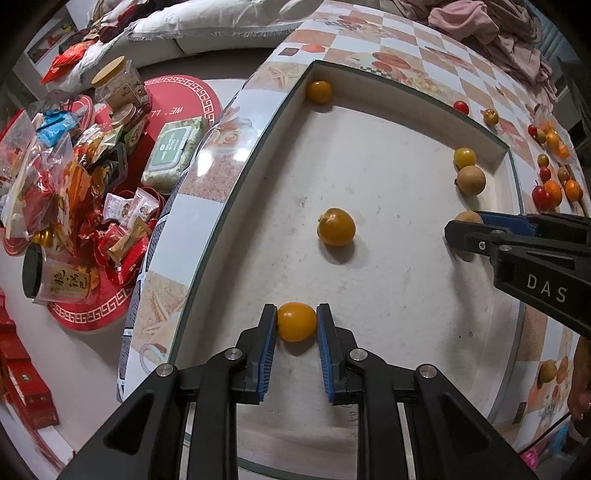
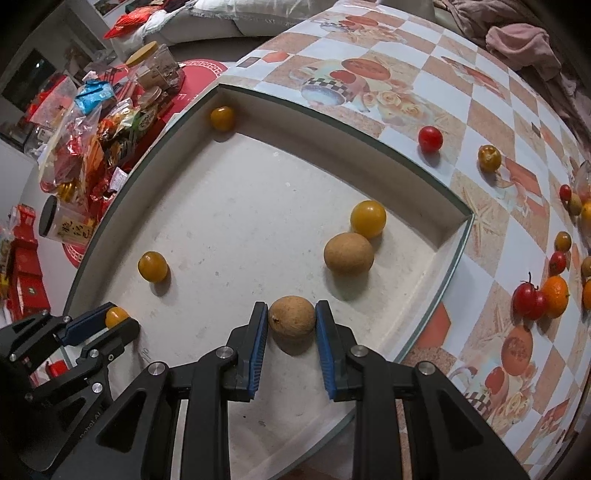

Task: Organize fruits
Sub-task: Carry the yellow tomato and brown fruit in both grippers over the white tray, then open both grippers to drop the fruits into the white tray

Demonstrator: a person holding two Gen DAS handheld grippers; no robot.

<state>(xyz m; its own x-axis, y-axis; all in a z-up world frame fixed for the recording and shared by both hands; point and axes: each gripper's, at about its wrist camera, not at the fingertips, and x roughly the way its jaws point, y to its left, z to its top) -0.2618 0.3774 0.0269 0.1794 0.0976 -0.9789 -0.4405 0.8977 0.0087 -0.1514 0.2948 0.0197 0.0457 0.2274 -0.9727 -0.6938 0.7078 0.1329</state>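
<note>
My left gripper [image 1: 296, 322] is shut on a small yellow-orange tomato [image 1: 296, 322] just above the floor of a shallow white tray [image 1: 388, 288]. My right gripper [image 2: 291, 320] is shut on a brown longan-like fruit [image 2: 291, 320] over the same tray. The tray also holds a yellow tomato in the far corner [image 1: 320, 91], one in the middle [image 1: 336, 226], and a yellow tomato [image 2: 368, 218] beside a second brown fruit [image 2: 348, 252]. Each gripper shows in the other's view: the right gripper [image 1: 466, 226] and the left gripper [image 2: 114, 318].
Several red, orange and brown fruits lie loose on the patterned tablecloth right of the tray [image 2: 540, 295], with a red tomato [image 2: 430, 139] and a yellow one [image 2: 489, 157] behind it. Snack bags, jars and red boxes crowd the floor at left [image 1: 74, 177]. Clothes lie at the far right [image 1: 480, 22].
</note>
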